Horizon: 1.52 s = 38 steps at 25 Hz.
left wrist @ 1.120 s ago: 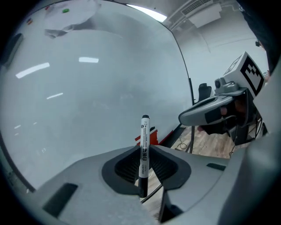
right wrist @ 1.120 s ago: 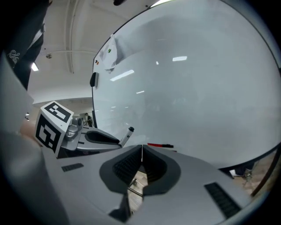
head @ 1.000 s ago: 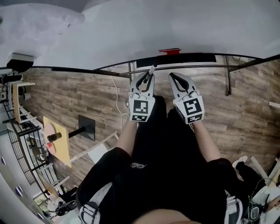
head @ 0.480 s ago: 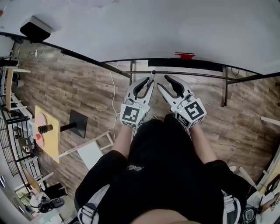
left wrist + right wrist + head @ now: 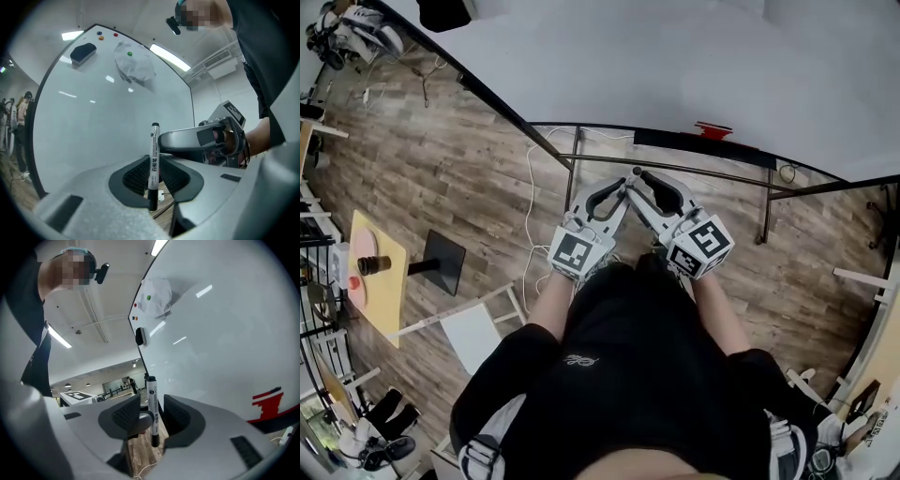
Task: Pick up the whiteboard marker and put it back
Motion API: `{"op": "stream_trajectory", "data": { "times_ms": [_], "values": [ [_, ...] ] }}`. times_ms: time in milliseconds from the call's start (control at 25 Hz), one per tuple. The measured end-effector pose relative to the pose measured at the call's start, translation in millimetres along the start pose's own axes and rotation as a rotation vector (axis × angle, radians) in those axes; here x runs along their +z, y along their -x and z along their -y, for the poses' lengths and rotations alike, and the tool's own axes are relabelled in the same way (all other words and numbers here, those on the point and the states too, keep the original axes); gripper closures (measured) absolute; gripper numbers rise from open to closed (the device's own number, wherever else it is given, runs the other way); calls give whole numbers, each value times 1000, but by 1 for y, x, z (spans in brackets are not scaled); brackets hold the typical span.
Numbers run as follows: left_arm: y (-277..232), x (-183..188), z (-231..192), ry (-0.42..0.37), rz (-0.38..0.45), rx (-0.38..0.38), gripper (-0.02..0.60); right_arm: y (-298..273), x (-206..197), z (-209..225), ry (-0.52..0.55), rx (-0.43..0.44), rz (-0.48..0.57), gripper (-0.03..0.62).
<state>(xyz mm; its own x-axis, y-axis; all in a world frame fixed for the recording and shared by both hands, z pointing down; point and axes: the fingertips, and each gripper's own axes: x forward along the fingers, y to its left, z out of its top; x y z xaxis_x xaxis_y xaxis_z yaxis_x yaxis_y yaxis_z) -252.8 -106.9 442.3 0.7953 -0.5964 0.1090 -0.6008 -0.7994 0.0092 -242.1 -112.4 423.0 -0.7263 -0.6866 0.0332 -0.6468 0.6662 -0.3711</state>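
Note:
A whiteboard marker (image 5: 153, 159) with a white barrel and black cap stands upright between the pads of my left gripper (image 5: 154, 177), which is shut on it. In the head view the left gripper (image 5: 619, 193) and right gripper (image 5: 641, 184) meet tip to tip in front of the whiteboard (image 5: 694, 66). The right gripper (image 5: 153, 416) has its jaws opening, and the marker (image 5: 151, 401) stands between them with a gap to each pad. A fingertip of the left gripper (image 5: 140, 420) shows beside the marker there.
On the whiteboard are a dark eraser (image 5: 83, 51), small magnets, a crumpled white sheet (image 5: 134, 65) and a red mark (image 5: 712, 129). Its metal frame (image 5: 764, 202) stands on wooden floor. A yellow table (image 5: 375, 281) and a white stool (image 5: 473, 328) stand at left.
Both grippers rose and drew together in front of the board. The right gripper's jaws went from shut to open and now straddle the marker in the left gripper.

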Motion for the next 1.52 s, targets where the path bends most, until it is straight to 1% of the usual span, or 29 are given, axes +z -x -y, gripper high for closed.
{"op": "stream_trajectory", "data": {
  "times_ms": [120,280,360,440,560,640,720,960,1120,1240,1360,1440,1520],
  "values": [
    [15,-2,1,-1,5,-22,514,-7,-7,-12,7,-15,-19,459],
    [35,-4,-4,16,11,-13,514,-15,-17,-30,0,-12,-29,471],
    [41,-8,-3,11,10,-19,514,-15,-22,-35,2,-18,-36,471],
    [47,-12,-1,28,15,-28,514,-16,-28,-41,4,-21,-50,476],
    [56,-18,1,54,24,-44,514,-19,-36,-50,14,-31,-71,491],
    [61,-21,2,59,31,-57,514,-20,-42,-54,18,-50,-79,511],
    [65,-29,5,57,21,-70,514,-18,-48,-56,11,-65,-90,525],
    [64,-43,20,63,1,-128,514,-4,-62,-51,28,-143,-127,537],
    [55,-46,30,44,-30,-155,514,9,-64,-43,32,-185,-129,539],
    [45,-43,40,30,-36,-171,514,22,-58,-34,53,-209,-119,539],
    [30,-37,55,49,-26,-198,512,44,-47,-22,78,-240,-102,539],
    [17,-32,67,58,-21,-208,514,66,-37,-9,97,-274,-89,539],
    [3,-30,82,51,-26,-214,514,94,-27,7,122,-320,-80,539]
  ]
}}
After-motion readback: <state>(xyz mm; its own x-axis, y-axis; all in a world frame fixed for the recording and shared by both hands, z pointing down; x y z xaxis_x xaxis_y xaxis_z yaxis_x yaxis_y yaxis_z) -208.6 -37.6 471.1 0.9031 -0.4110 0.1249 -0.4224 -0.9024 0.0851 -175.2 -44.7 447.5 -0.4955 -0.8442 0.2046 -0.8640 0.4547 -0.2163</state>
